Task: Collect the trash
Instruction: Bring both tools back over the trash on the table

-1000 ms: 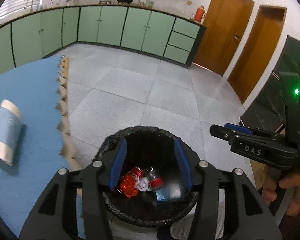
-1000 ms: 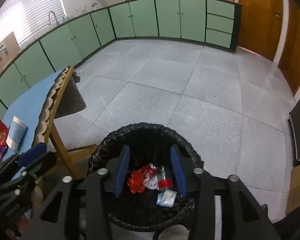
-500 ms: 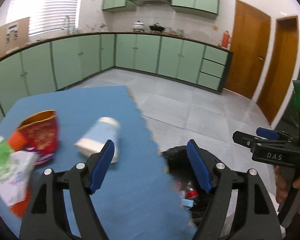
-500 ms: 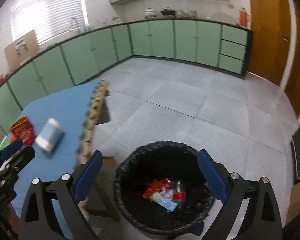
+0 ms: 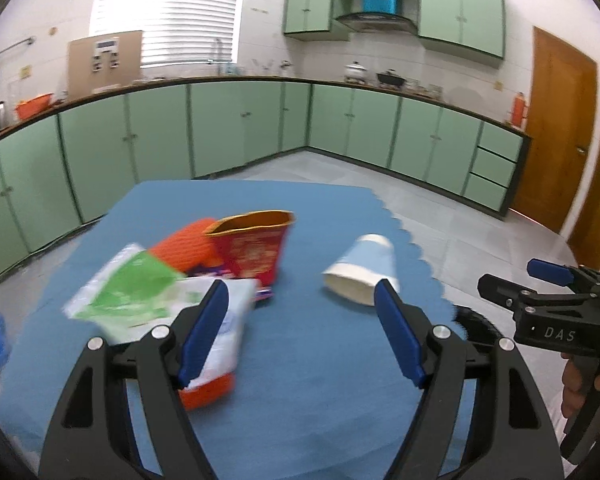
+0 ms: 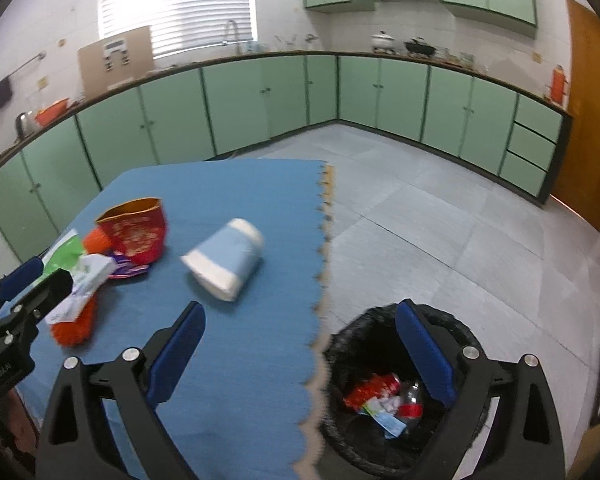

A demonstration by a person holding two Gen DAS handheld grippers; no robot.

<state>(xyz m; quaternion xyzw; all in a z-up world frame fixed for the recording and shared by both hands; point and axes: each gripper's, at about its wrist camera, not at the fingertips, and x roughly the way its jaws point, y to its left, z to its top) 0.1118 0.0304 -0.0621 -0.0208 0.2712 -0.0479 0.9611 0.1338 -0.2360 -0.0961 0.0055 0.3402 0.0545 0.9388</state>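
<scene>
Left wrist view. Our left gripper [image 5: 300, 332] hangs over the blue table mat [image 5: 300, 392] with its jaws spread and nothing between the pads. We judge it is lined up for the next pick. The remaining trash lies ahead of it: a paper cup [image 5: 362, 274] on its side toward the mat's scalloped right edge, a red and gold snack bag [image 5: 254, 252] standing open-mouthed, an orange wrapper [image 5: 188, 246] behind it, and a green and white plastic packet [image 5: 128, 292] overlapping a white and orange pack [image 5: 220, 360] just beside the left finger. These sit bunched at the left of the mat, well apart from the cup. The right gripper [image 5: 548, 296] shows at the frame edge, held in a hand [image 5: 588, 376]; its body reads "DAS". Print on the packets is too blurred to read.

Right wrist view. Our right gripper [image 6: 300, 352] is released wide, empty, straddling the mat edge and the bin. The black-lined trash bin [image 6: 380, 324] stands on the floor just beside the table, presumably for short drops. It already holds a red wrapper, a clear bottle with a red label and scraps of paper. The paper cup [image 6: 226, 258] lies nearest this gripper, so we judge it the likely next target. The left gripper [image 6: 20, 288] enters at far left; small lettering on its body is not legible.
</scene>
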